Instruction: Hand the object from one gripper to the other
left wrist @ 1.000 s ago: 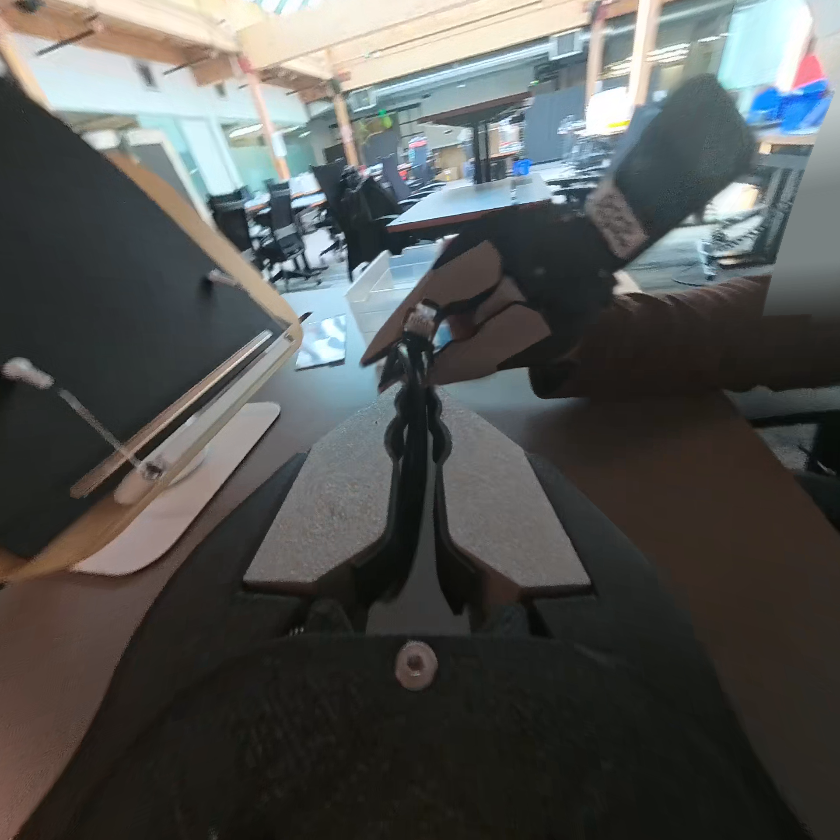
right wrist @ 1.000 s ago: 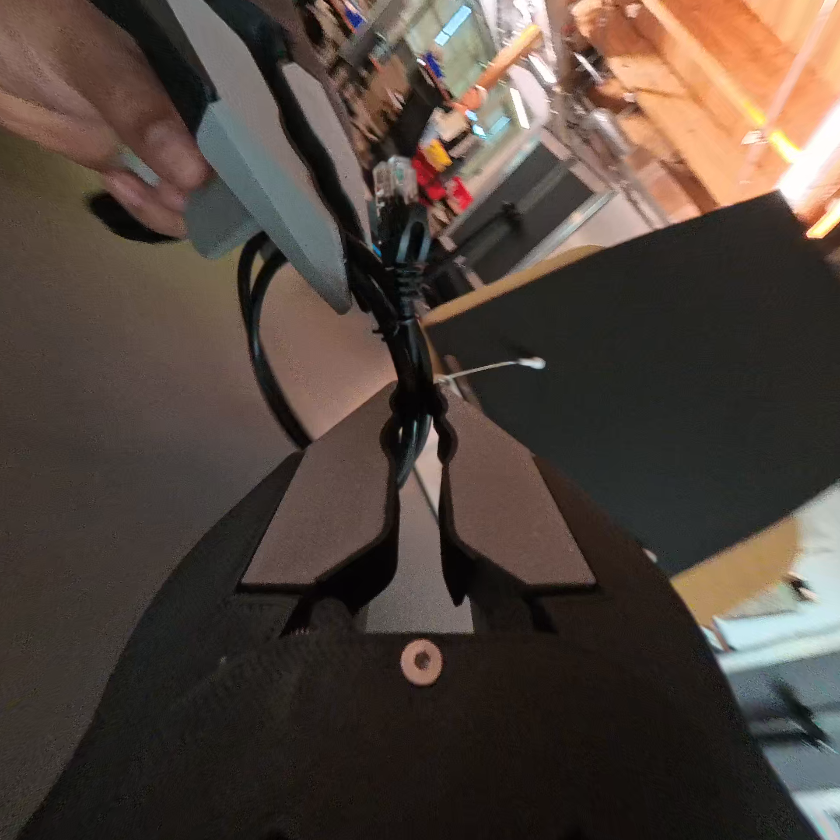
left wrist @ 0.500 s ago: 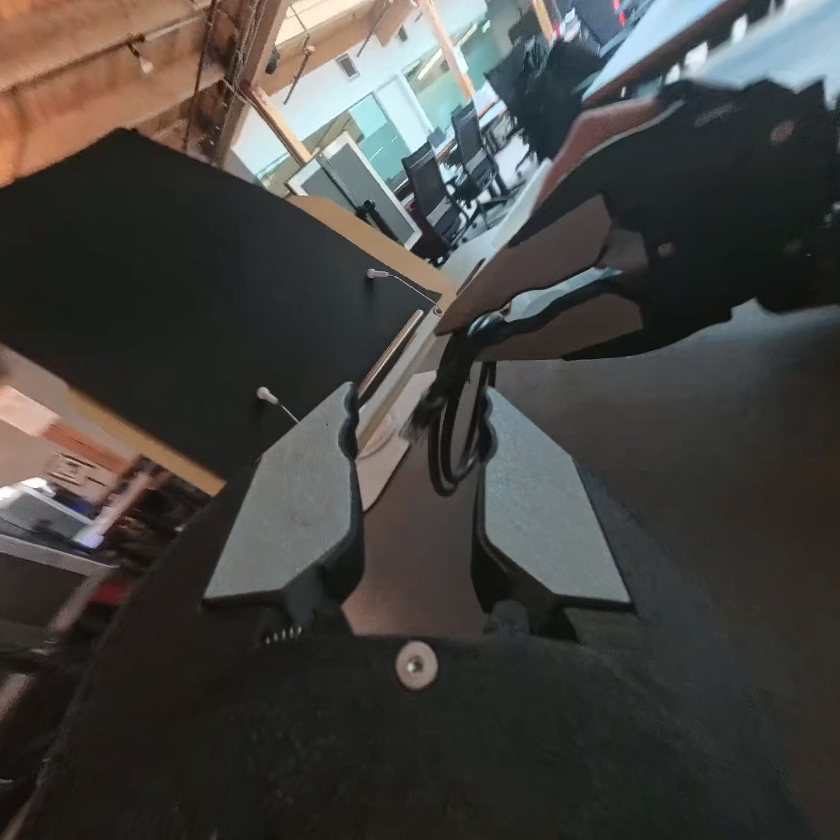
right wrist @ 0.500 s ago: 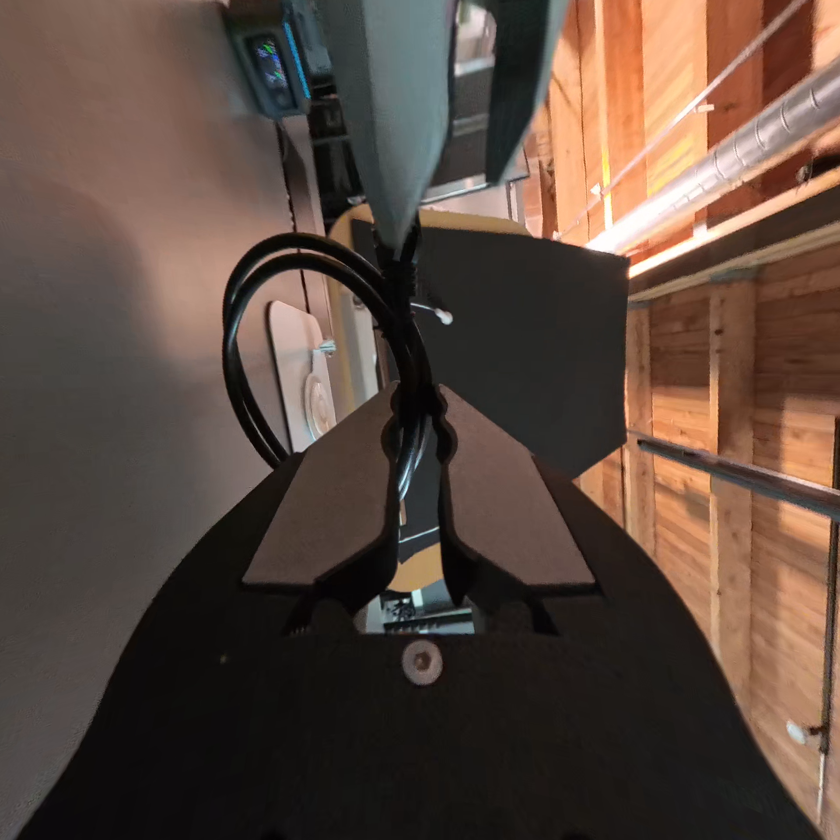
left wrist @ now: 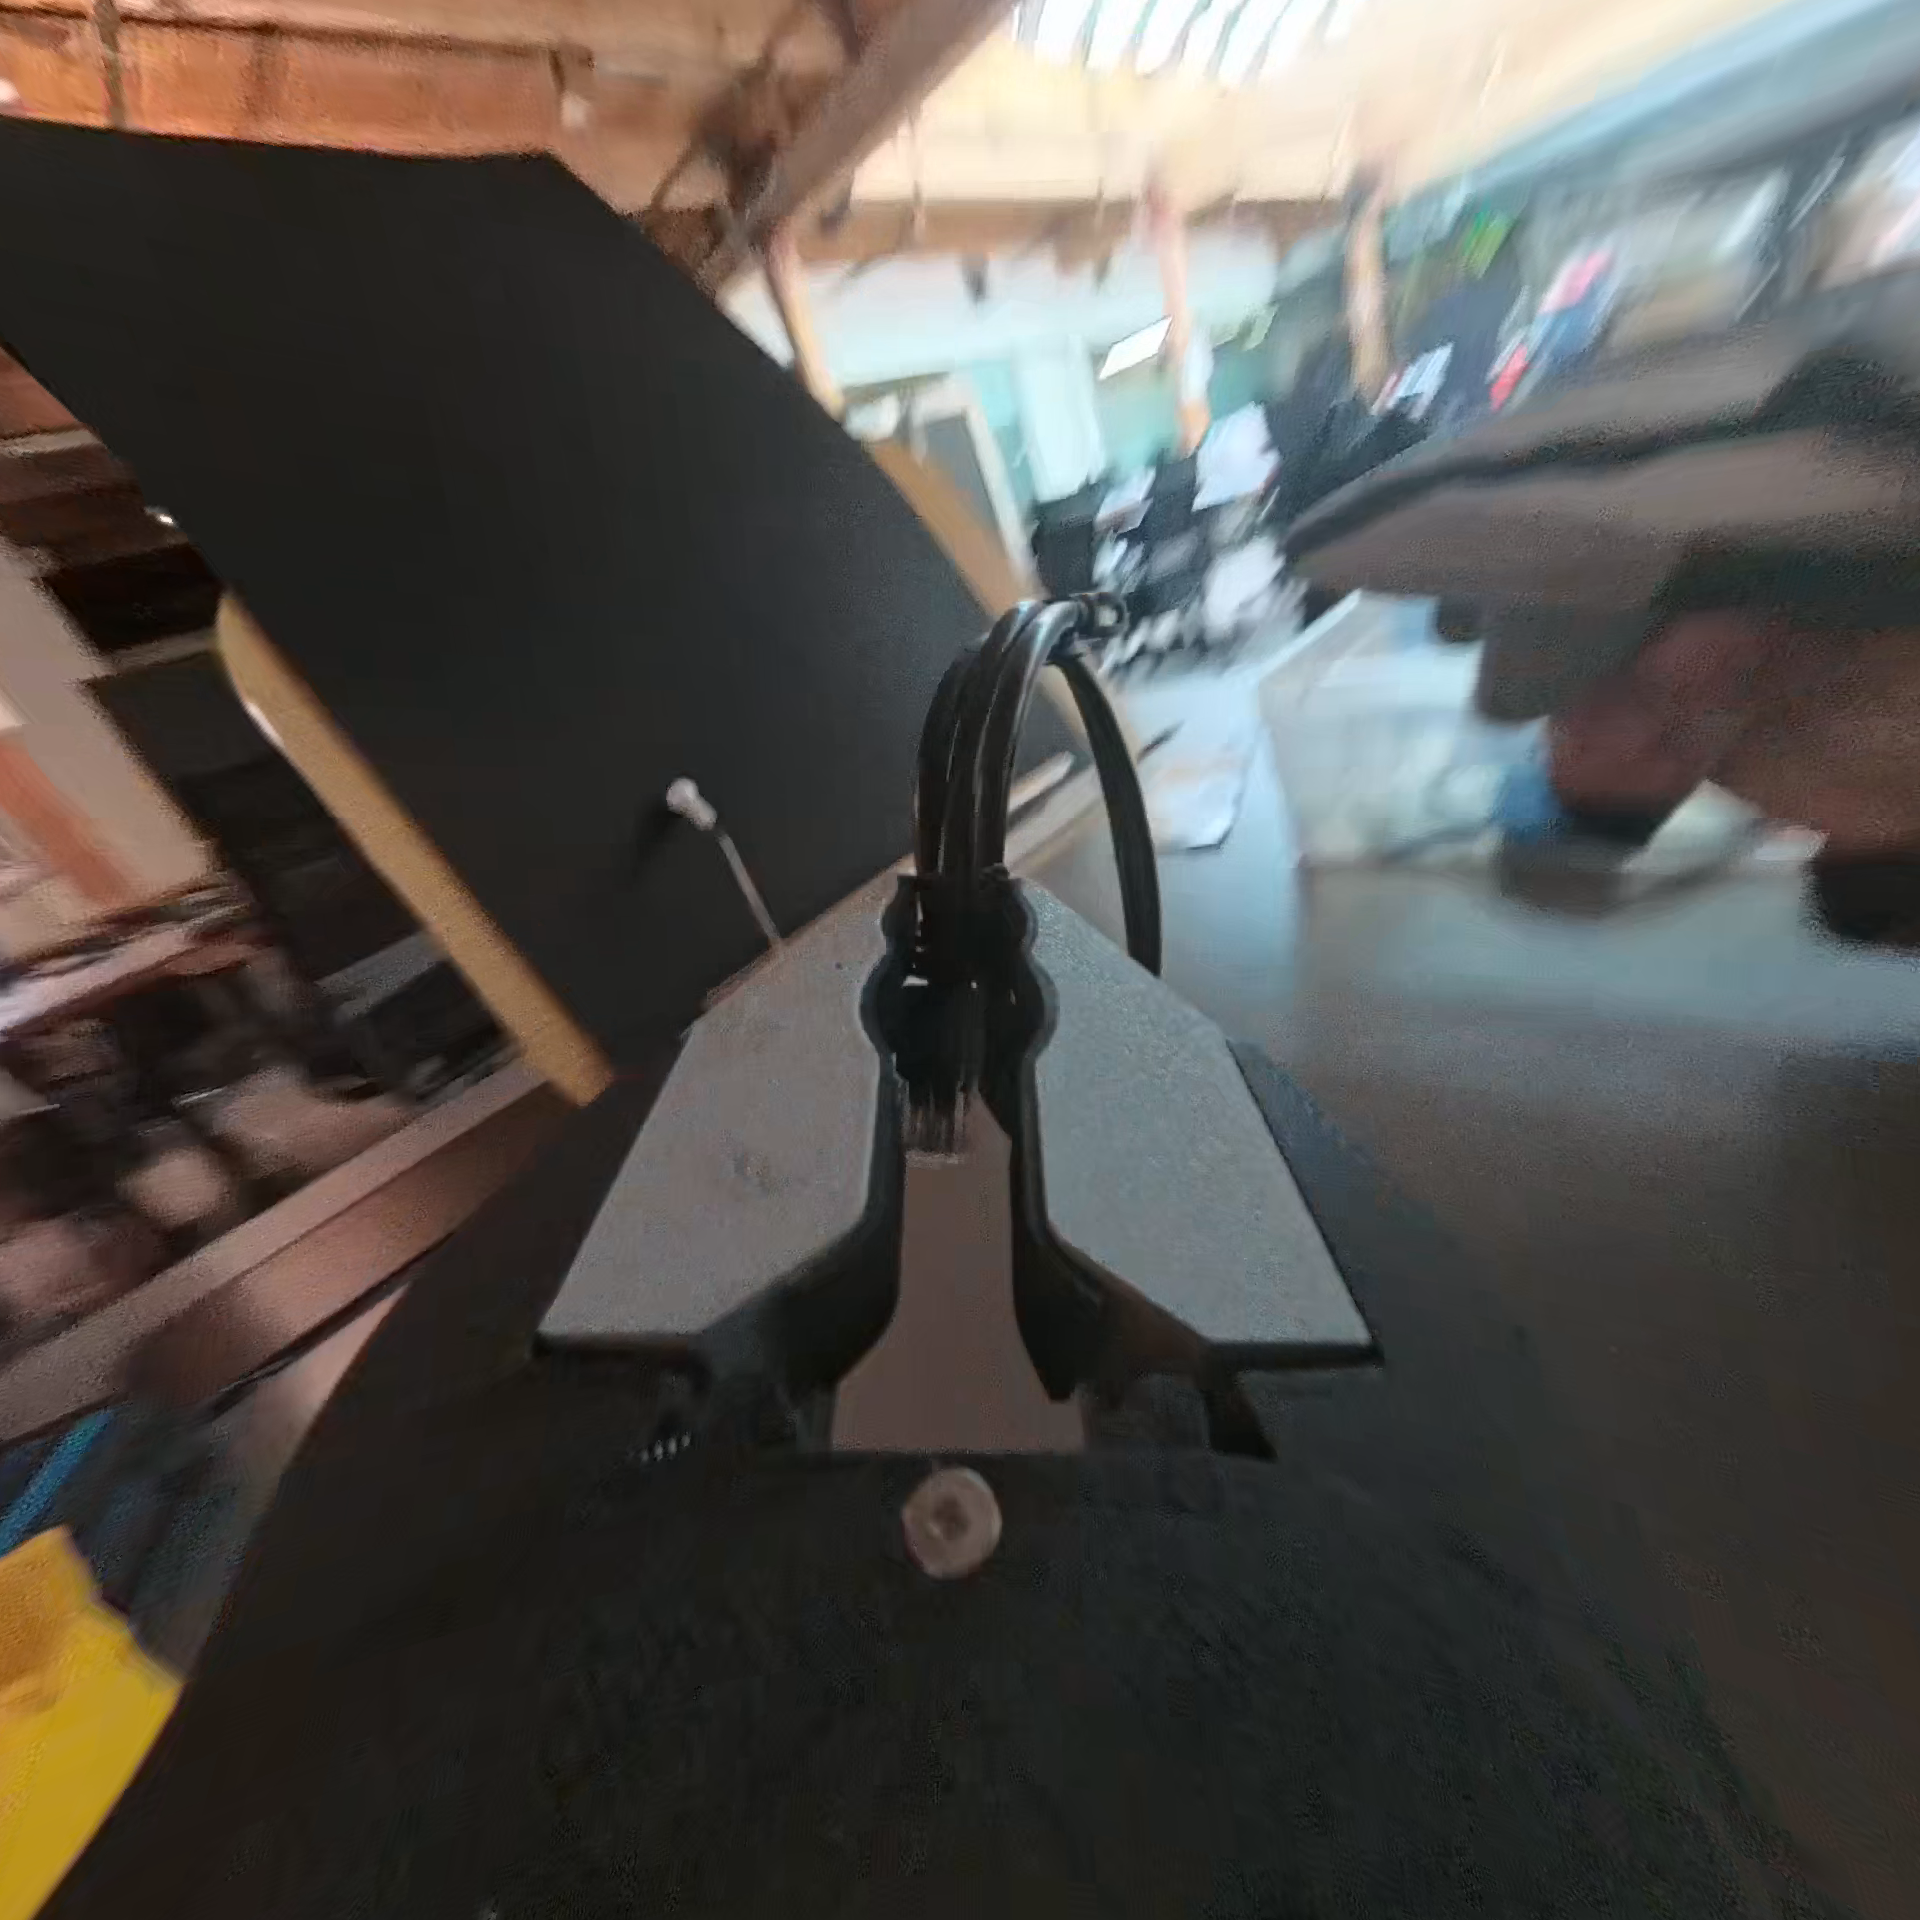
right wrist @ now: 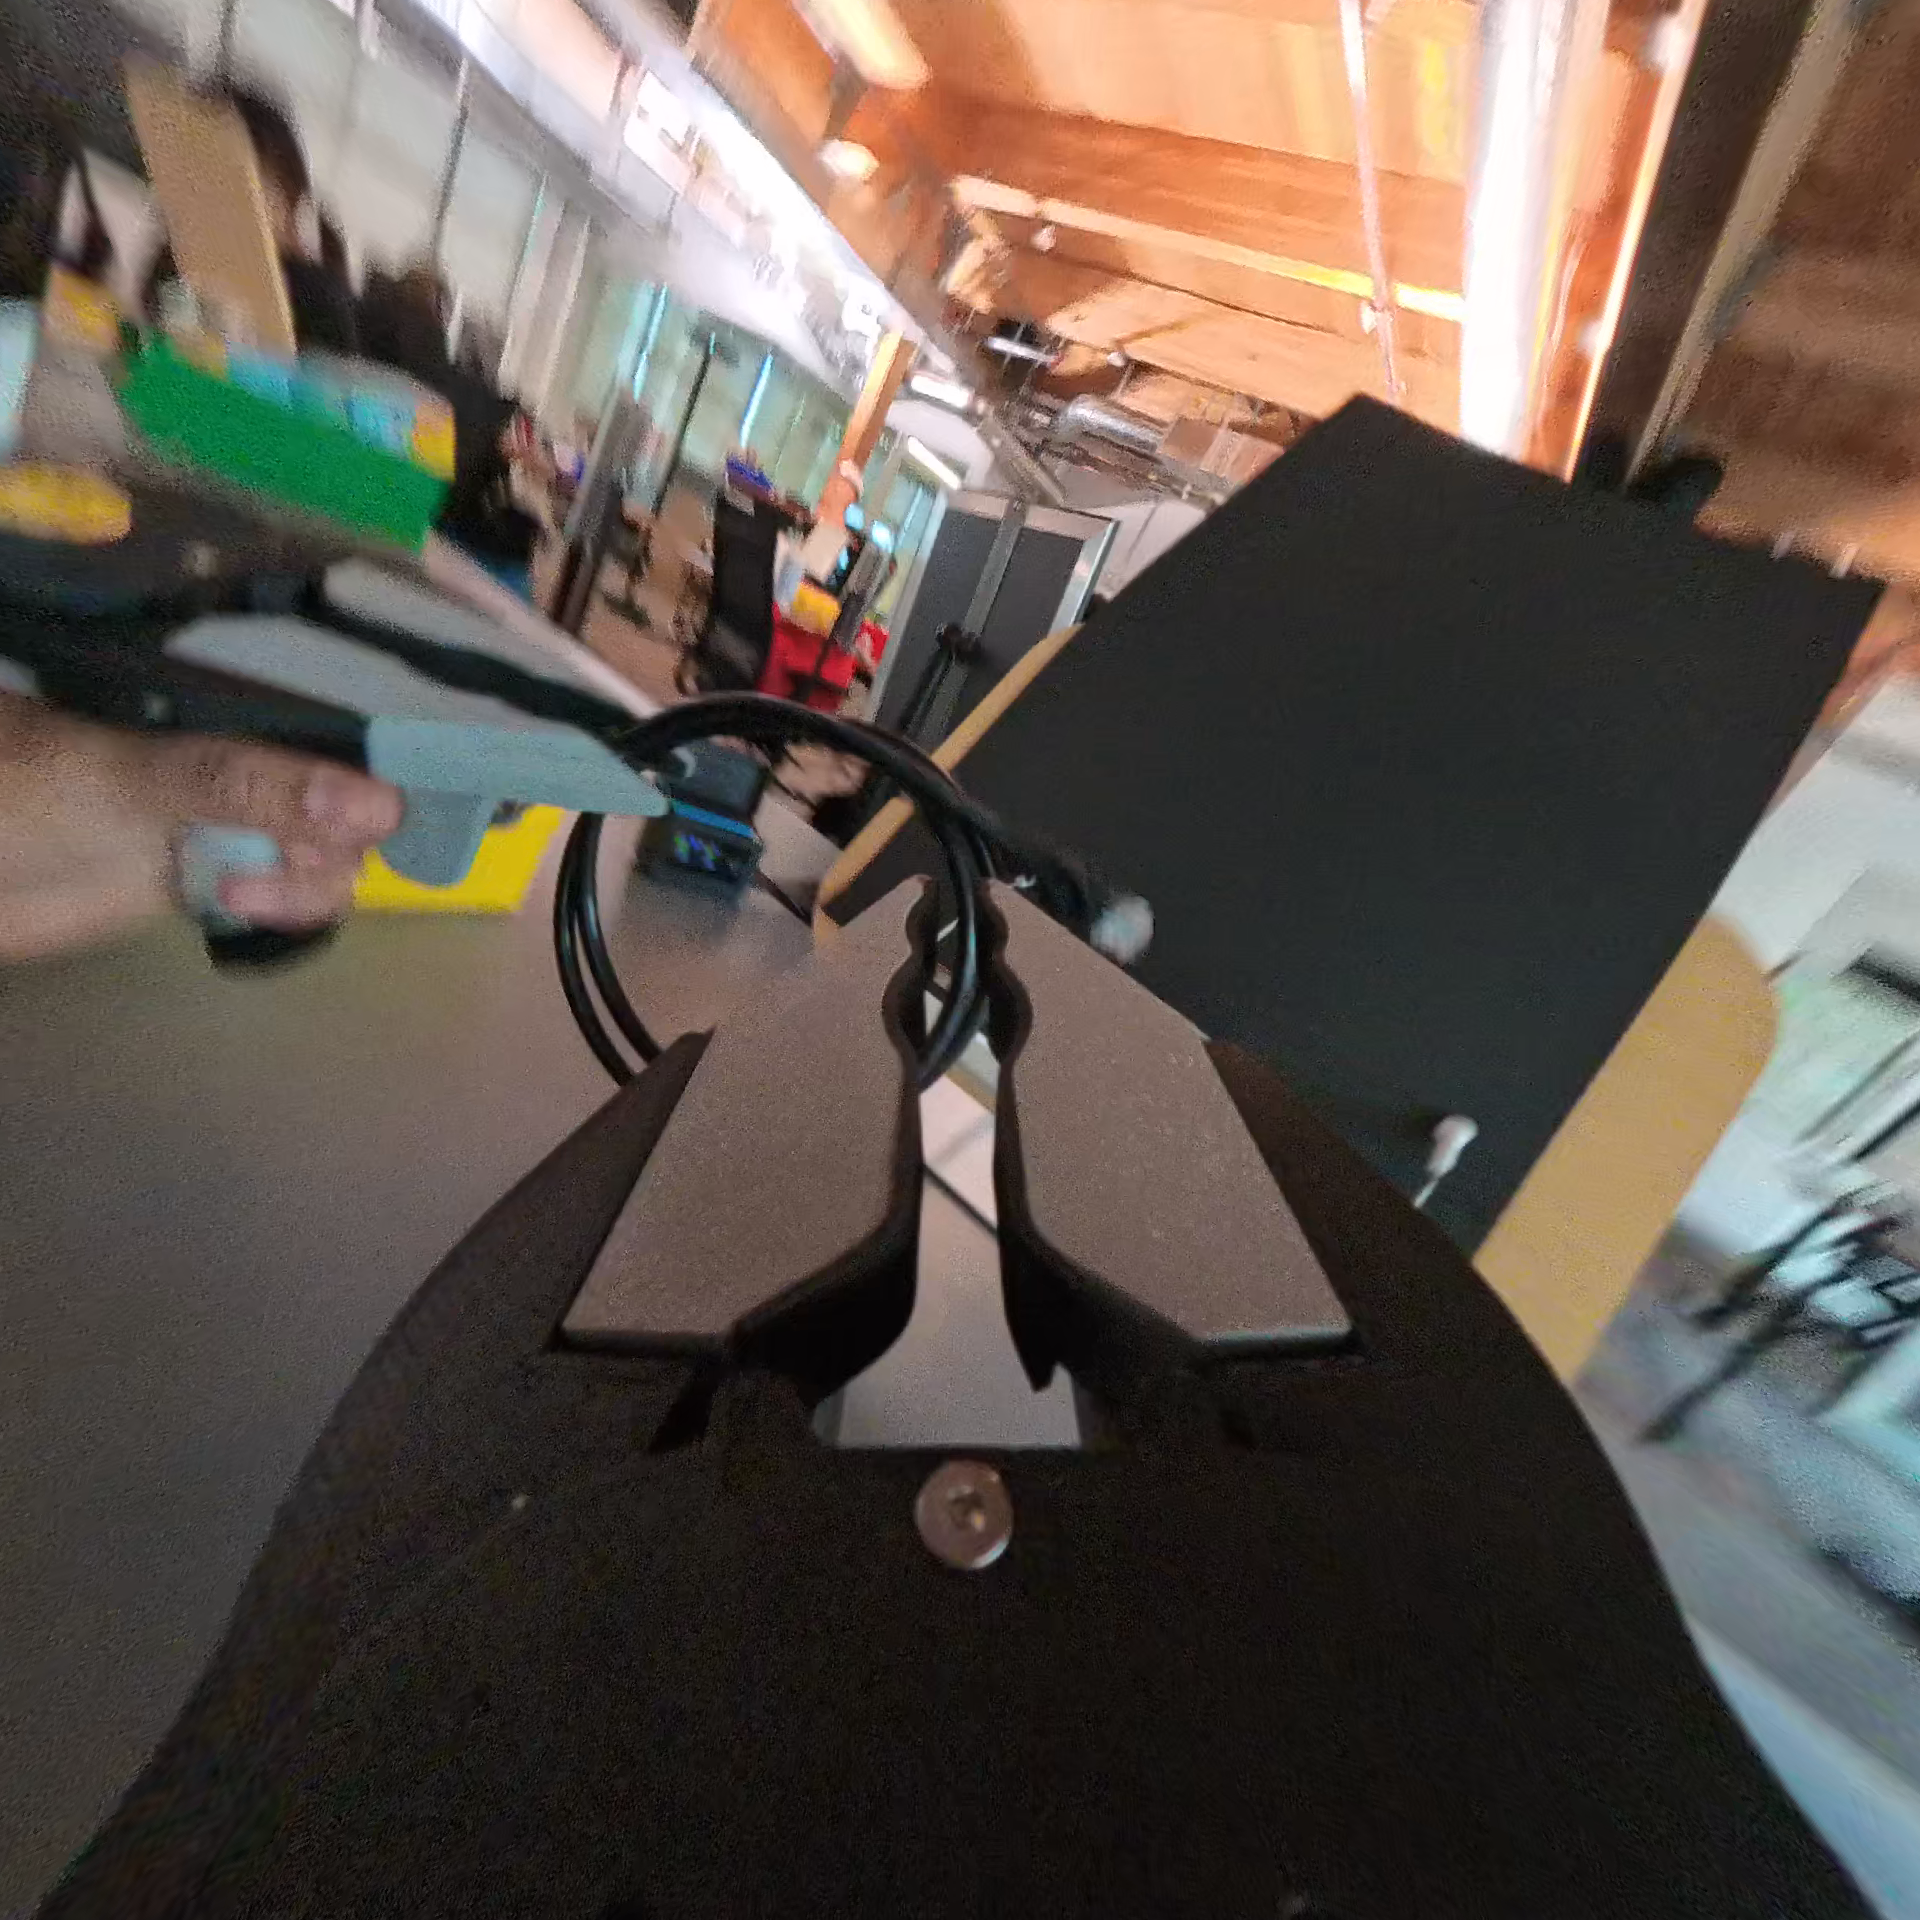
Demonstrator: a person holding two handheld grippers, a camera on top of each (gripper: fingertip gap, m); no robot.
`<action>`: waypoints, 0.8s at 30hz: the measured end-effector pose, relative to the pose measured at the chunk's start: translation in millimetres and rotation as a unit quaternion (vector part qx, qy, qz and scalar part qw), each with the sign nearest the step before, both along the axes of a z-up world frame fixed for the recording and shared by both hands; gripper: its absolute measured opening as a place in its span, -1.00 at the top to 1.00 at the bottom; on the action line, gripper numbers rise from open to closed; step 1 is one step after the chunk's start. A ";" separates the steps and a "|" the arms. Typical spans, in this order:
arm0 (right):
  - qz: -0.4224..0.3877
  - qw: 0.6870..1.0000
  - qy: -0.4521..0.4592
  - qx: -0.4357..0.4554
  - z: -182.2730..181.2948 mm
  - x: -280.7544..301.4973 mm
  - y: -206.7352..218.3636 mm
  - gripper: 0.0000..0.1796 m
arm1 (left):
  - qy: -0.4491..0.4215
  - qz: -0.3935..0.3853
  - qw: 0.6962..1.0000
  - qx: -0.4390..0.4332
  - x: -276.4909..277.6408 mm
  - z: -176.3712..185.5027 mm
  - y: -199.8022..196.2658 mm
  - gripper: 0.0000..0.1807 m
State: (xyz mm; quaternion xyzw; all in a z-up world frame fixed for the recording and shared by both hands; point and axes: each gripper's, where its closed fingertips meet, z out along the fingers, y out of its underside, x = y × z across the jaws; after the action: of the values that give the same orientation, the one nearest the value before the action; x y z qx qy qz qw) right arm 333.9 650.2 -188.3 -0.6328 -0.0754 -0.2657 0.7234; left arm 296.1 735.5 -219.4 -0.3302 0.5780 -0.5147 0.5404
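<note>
A coiled black cable (left wrist: 1023, 748), thin, glossy and tied into a round bundle with a clear plug at one end, is clamped in mid-air between the closed grey, grainy-faced fingers of the left gripper (left wrist: 956, 935). In the right wrist view a loop of the same cable (right wrist: 764, 790) passes between the right gripper (right wrist: 954, 940) fingers, which stand narrowly apart, not clearly pinching it. To finish well, the right should probably draw straight back off the loop, slowly, without snagging, above the smooth brown table (right wrist: 229, 1143) and beside a black board (right wrist: 1403, 790).
</note>
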 end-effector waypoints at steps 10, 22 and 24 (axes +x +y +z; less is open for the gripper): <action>0.262 0.917 0.300 -0.013 -15.2 -29.0 12.2 0.94 | -0.076 -0.158 0.969 -0.175 -25.9 34.2 -27.6 0.86; -0.063 0.970 -0.096 -0.215 -50.3 31.5 4.3 0.95 | 0.079 0.070 0.994 0.003 11.0 -22.8 3.9 0.46; -0.077 0.951 -0.147 -0.259 -65.5 29.1 9.0 0.95 | 0.080 0.081 0.990 0.080 11.7 -26.7 -7.1 0.48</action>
State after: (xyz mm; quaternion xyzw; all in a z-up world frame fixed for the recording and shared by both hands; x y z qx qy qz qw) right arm 362.9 659.2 -253.8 -0.7565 -0.1979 -0.3822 0.4924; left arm 307.9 728.4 -246.1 -0.3712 0.6301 -0.3933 0.5572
